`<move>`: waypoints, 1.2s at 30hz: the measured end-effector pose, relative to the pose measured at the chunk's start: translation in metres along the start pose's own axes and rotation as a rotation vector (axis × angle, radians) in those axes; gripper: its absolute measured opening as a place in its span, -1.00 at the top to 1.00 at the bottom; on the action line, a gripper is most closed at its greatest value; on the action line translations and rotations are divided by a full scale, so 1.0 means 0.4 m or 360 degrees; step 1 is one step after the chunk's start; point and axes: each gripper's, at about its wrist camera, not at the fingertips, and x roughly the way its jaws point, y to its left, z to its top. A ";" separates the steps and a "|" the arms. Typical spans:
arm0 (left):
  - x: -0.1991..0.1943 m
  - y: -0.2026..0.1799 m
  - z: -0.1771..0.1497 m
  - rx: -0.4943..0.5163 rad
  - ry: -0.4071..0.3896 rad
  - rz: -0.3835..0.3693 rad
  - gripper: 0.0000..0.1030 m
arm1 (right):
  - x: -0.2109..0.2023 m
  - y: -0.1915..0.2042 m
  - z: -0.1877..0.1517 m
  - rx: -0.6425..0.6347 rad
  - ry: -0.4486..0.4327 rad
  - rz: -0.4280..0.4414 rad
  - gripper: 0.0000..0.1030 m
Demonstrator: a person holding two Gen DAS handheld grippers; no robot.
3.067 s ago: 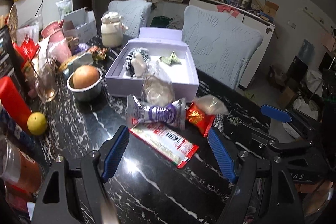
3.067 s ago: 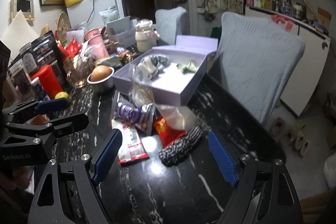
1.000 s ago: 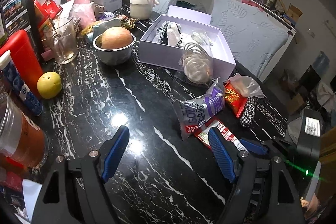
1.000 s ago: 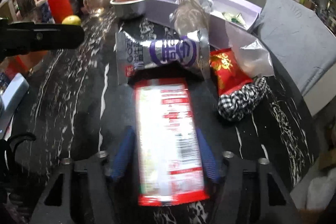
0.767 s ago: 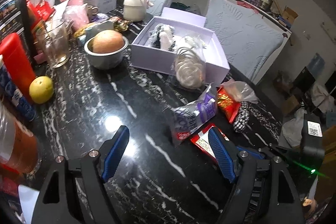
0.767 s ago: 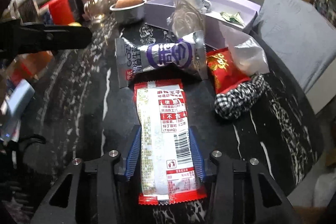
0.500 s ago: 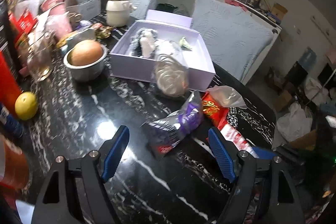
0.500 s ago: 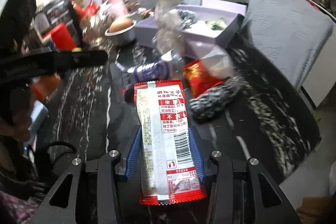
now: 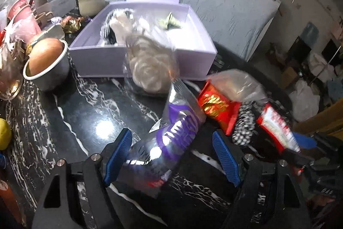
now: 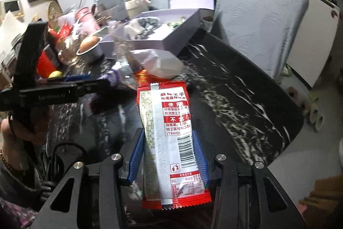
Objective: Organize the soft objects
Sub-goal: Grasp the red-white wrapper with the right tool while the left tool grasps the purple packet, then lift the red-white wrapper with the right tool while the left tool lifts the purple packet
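My right gripper (image 10: 169,153) is pinching a flat, crinkly red-and-white snack packet (image 10: 169,132) above the marble table (image 10: 235,96); my left gripper (image 9: 171,153) is spreading around a glossy purple foil bag (image 9: 171,136).

Room light was dim and cool, w/ an overhead lamp glaring as a white spot on the glossy black table (image 9: 103,128). Both views were fisheye, bent hard at the edges w/ dark corners. The purple snack bag (image 9: 171,138) and clear bags smeared w/ motion blur; the red packet (image 10: 171,138) stayed sharp.
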 end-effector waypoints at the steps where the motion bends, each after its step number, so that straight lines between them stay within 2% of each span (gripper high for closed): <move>1: 0.013 -0.003 -0.002 0.0012 0.0018 0.0014 -0.51 | 0.002 -0.008 0.000 0.0006 0.0003 -0.0014 0.15; 7: 0.048 -0.017 -0.017 0.0055 0.0064 0.0054 -0.48 | 0.016 -0.032 0.003 0.0035 0.0022 -0.0041 0.15; 9: 0.053 -0.015 -0.025 0.0047 0.0076 0.0059 -0.23 | 0.024 -0.033 0.003 0.0036 0.0034 -0.0047 0.15; 10: 0.051 -0.012 -0.027 0.0043 0.0060 0.0067 -0.19 | 0.027 -0.034 0.002 0.0035 0.0038 -0.0049 0.15; 12: 0.048 -0.010 -0.030 0.0034 0.0048 0.0073 0.04 | 0.032 -0.035 0.002 0.0039 0.0046 -0.0043 0.15; 15: 0.044 -0.010 -0.037 0.0034 0.0051 0.0042 0.14 | 0.041 -0.034 0.003 0.0043 0.0057 -0.0039 0.15; 21: 0.021 0.000 -0.055 -0.0021 0.0039 -0.0003 0.26 | 0.044 -0.024 0.001 0.0032 0.0057 -0.0029 0.15; 30: -0.043 -0.009 -0.096 -0.0102 0.0010 -0.0086 0.27 | 0.031 -0.013 -0.013 0.0037 0.0051 -0.0001 0.15; 36: -0.085 -0.024 -0.118 -0.0115 -0.0021 -0.0091 0.27 | 0.014 0.004 -0.029 0.0026 0.0027 0.0026 0.15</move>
